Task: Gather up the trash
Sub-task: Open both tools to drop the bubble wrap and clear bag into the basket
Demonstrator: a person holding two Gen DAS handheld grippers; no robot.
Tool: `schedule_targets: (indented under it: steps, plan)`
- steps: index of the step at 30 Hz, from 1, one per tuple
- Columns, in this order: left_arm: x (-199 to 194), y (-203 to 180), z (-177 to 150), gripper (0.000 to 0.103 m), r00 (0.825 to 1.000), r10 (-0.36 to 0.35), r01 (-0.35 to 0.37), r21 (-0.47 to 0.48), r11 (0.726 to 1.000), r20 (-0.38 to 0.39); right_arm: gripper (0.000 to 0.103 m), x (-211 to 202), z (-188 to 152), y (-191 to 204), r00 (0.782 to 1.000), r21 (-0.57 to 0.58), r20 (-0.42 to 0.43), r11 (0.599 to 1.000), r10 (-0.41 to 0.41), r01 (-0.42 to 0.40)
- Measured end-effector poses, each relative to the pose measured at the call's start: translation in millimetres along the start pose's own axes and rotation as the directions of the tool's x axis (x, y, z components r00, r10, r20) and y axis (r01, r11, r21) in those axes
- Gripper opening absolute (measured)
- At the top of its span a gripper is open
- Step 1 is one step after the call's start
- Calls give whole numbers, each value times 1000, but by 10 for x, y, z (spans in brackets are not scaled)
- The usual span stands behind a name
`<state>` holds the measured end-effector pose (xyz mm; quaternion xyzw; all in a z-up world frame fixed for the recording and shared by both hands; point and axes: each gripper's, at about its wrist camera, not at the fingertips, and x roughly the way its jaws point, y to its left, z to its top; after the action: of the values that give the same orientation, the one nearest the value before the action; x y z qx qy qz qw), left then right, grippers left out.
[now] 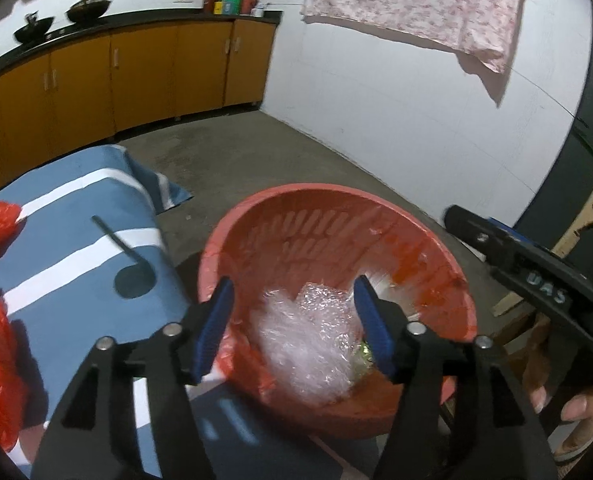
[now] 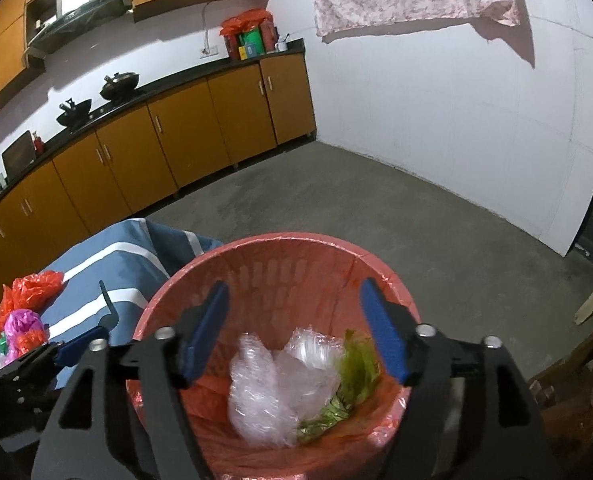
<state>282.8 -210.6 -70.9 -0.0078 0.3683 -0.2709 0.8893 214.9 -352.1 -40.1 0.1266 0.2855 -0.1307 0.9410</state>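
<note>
Now both claws spread, empty: left gripper [image 1: 292,324] and right gripper [image 2: 296,328] hover over red bin [image 2: 280,242]. Clear plastic wrap [image 2: 272,384] lies inside beside green scrap [image 2: 356,372]. More bags [image 2: 26,312] wait on striped cloth [image 1: 76,264].

The left gripper [image 1: 292,304] is held with its blue-padded jaws spread wide, nothing clasped between them. The right gripper [image 2: 294,312] is likewise held wide apart and bare. Fingers [image 1: 576,410], apparently the right hand's, are glimpsed.
</note>
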Motion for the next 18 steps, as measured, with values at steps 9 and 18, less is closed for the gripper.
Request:
schedule_targets:
  steps: [9, 18]
  plan:
    - [-570, 201, -134, 89, 986, 147, -145, -31, 989, 79, 95, -165, -114, -27, 999, 14, 24, 999, -42, 42]
    - [-1378, 619, -408, 94, 930, 340, -330, -89, 940, 138, 96, -295, -353, 243, 1000, -44, 1, 999, -13, 13]
